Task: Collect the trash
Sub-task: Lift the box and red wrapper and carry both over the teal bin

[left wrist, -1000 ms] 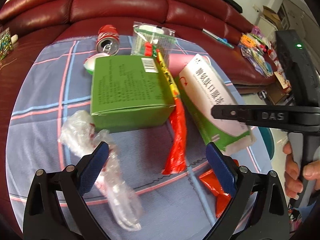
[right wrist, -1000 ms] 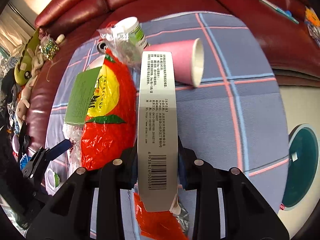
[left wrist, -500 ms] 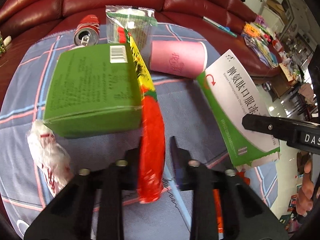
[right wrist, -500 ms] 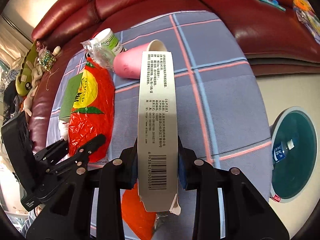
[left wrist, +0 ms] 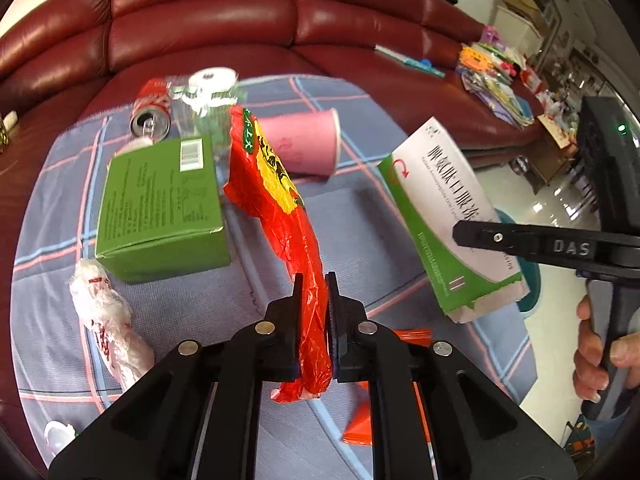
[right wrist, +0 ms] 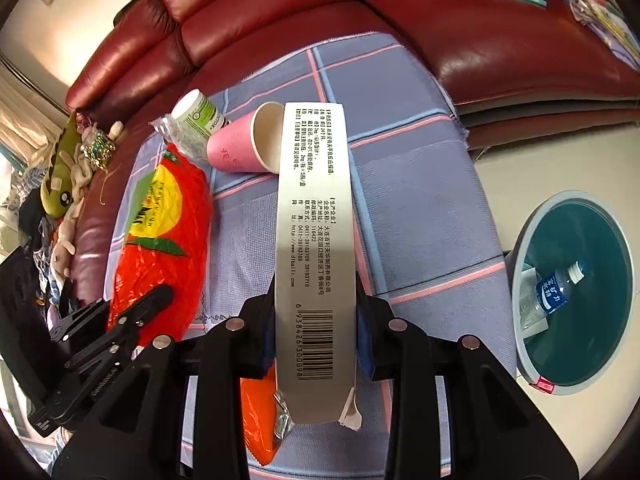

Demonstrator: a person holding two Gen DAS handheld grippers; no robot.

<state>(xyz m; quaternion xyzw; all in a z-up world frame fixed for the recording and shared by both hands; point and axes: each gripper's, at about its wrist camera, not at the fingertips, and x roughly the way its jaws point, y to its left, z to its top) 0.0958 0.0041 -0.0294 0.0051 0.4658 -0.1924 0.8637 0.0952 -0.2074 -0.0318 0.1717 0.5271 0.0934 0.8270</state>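
Note:
My left gripper [left wrist: 311,280] is shut on a red and yellow plastic bag [left wrist: 280,208], lifted off the checked cloth; the bag also shows in the right wrist view [right wrist: 160,232]. My right gripper [right wrist: 316,292] is shut on a white and green medicine box [right wrist: 314,240], held above the cloth; the box also shows in the left wrist view [left wrist: 448,216]. On the cloth lie a green box [left wrist: 160,208], a pink paper cup [left wrist: 304,144], a red soda can [left wrist: 150,108], a clear wrapper holding a white tub [left wrist: 208,92] and a crumpled clear wrapper [left wrist: 104,320].
A teal trash bin [right wrist: 576,296] with a water bottle inside stands on the floor right of the cloth. The red leather sofa [left wrist: 200,20] curves behind. Orange scraps [left wrist: 360,424] lie under my left gripper. Soft toys [right wrist: 64,184] sit at the left.
My left gripper moved right and closed on the red bag, then lifted it. My right gripper has carried the medicine box rightward, and the bin has come further into its view.

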